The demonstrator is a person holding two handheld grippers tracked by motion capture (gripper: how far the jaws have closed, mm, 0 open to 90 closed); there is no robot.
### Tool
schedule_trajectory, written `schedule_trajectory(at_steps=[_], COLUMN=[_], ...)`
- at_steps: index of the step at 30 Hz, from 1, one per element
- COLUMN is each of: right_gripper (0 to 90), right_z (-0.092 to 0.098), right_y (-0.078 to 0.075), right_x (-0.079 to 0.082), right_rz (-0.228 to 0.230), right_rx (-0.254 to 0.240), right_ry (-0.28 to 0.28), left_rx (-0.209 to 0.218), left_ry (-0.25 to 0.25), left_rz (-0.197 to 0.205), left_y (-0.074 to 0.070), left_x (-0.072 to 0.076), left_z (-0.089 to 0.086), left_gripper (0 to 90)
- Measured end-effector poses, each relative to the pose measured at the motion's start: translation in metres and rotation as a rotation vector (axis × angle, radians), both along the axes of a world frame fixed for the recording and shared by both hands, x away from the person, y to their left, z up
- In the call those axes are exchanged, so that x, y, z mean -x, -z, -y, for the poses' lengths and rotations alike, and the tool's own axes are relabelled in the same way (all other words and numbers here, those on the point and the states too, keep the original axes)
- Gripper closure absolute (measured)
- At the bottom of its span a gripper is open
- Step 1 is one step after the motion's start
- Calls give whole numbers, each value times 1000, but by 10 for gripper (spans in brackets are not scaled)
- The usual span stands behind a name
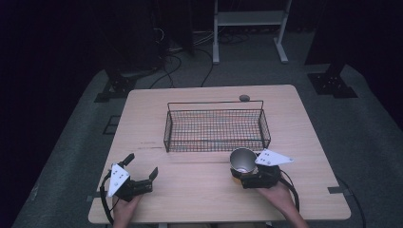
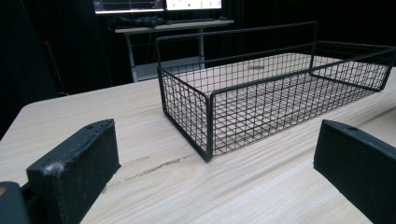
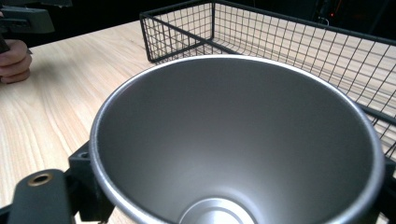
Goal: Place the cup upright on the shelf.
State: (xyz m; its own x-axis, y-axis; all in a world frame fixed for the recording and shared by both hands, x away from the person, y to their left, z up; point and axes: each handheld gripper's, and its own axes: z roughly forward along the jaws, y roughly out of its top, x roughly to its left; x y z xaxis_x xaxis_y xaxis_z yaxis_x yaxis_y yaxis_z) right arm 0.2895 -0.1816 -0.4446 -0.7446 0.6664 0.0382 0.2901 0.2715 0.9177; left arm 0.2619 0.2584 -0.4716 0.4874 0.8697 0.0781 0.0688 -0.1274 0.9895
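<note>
- A person seated at the near edge of a pale wooden table (image 1: pixel 199 194) works a black two-jaw gripper in each hand, seen from the high view.
- The right gripper (image 1: pixel 243 175) is clamped on a round silver metal cup (image 1: pixel 243 160), its jaws pressed against the cup's lower sides; the cup stands roughly upright with its open mouth facing up (the inside looks bare down to its flat bottom).
- In the right gripper view the cup's (image 3: pixel 233 144) bright rim crosses nearly the whole width, with the black jaw blocks just visible outside it at lower left and far right.
- The cup sits just in front of the black wire basket (image 1: pixel 216 127), near that basket's front right corner and close to its front wall; whether it touches the wire cannot be told.
- The basket, a low rectangular mesh tray with one taller rail along its far side, stands at the table's middle and holds nothing visible.
- The left gripper (image 1: pixel 140 167) rests in front of the basket's front left corner, well apart from it, its jaws spread wide with nothing between them.
- The left gripper view looks across bare wood to the basket's (image 2: pixel 275 93) near corner, framed by the two parted jaws.
- A small dark round disc (image 1: pixel 244 98) lies behind the basket, by the table's far edge.
</note>
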Motion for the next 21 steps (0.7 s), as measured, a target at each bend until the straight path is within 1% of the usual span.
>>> schedule_trajectory(at_steps=[5,8,11,15,18,21], right_gripper=[127,127,127,127,127,127], right_z=[0,0,-1,-2,0,0], right_y=[-8,-11,-13,-18,-22,-26], right_x=[-2,-3,-5,-6,-8,-10], right_rz=[7,-3,-16,-11,-26,-23], right_rx=[-22,-16,-24,-22,-36,-34], right_ry=[-11,-18,-27,-41,-50,-51], left_rx=[1,-1,-2,-2,-4,-3], left_ry=[0,0,0,0,0,0], left_rz=[0,0,0,0,0,-1], left_y=[0,0,0,0,0,0], left_x=[0,0,0,0,0,0], left_z=[0,0,0,0,0,0], left_gripper=[0,0,0,0,0,0])
